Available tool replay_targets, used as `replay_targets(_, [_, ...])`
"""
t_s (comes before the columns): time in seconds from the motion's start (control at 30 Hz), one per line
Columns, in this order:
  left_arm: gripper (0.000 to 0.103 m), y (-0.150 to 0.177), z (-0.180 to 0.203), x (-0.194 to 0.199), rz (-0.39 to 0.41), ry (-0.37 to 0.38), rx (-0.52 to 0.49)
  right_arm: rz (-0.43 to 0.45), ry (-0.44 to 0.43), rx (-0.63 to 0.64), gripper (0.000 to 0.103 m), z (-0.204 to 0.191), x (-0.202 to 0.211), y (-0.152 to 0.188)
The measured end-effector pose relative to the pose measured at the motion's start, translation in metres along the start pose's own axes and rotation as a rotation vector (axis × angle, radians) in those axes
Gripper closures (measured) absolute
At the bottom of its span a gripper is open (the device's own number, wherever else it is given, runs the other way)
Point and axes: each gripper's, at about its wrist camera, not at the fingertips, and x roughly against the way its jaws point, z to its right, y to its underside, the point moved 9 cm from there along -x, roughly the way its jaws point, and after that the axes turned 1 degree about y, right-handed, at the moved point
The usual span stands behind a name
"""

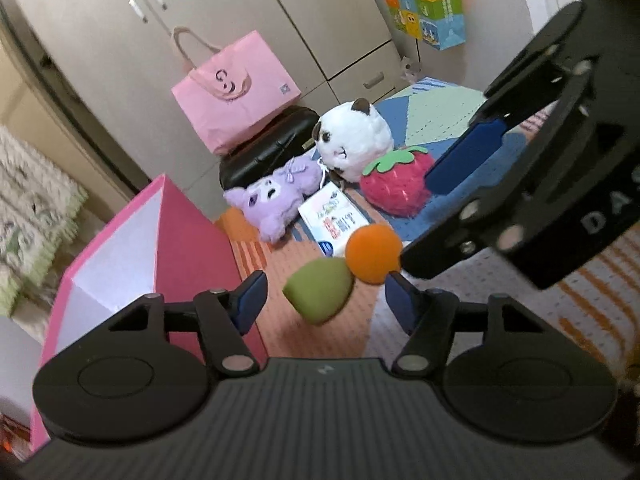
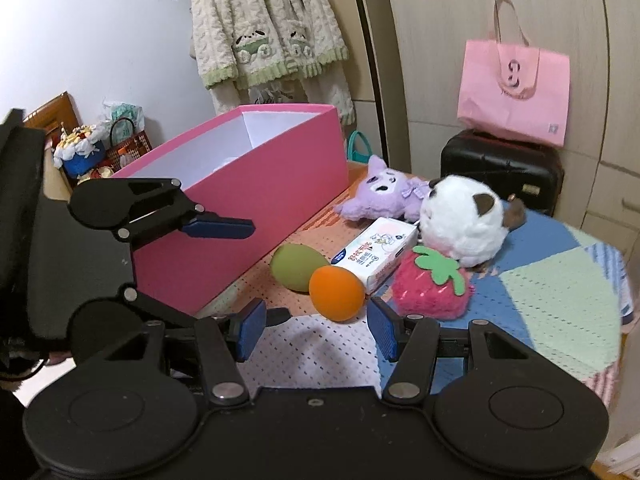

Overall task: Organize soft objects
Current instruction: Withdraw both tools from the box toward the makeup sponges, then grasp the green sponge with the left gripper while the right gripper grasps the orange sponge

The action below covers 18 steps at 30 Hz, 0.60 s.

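Observation:
On the patchwork mat lie a green soft egg (image 1: 319, 293) (image 2: 297, 266), an orange soft ball (image 1: 373, 253) (image 2: 337, 293), a red plush strawberry (image 1: 398, 185) (image 2: 432, 286), a purple plush (image 1: 273, 200) (image 2: 384, 196), a white plush (image 1: 352, 140) (image 2: 466, 220) and a tissue pack (image 1: 332, 218) (image 2: 378, 254). An open pink box (image 1: 160, 240) (image 2: 248, 196) stands at the left. My left gripper (image 1: 324, 300) is open just in front of the green egg. My right gripper (image 2: 316, 328) is open just short of the orange ball; it also shows in the left wrist view (image 1: 456, 160).
A black suitcase (image 2: 502, 170) carrying a pink paper bag (image 2: 516, 90) stands against the wardrobe behind the toys. A fluffy jacket (image 2: 268, 20) hangs on the wall. A basket and clutter (image 2: 100, 148) sit left of the box.

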Motion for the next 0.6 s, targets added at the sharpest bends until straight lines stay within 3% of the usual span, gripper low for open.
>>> replay_targets(0.33, [0.054, 0.002, 0.008, -0.021, -0.081, -0.009, -0.209, -0.046, -0.039, -0.054, 0.048, 0.013, -0.030, -0.003])
replay_targets(0.5, [0.057, 0.006, 0.005, -0.027, -0.065, -0.109, -0.144, -0.050, -0.044, -0.061, 0.049, 0.015, -0.041, -0.004])
replay_targets(0.6, [0.060, 0.011, 0.010, -0.032, -0.066, -0.097, -0.072, -0.061, -0.049, -0.059, 0.049, 0.016, -0.049, -0.004])
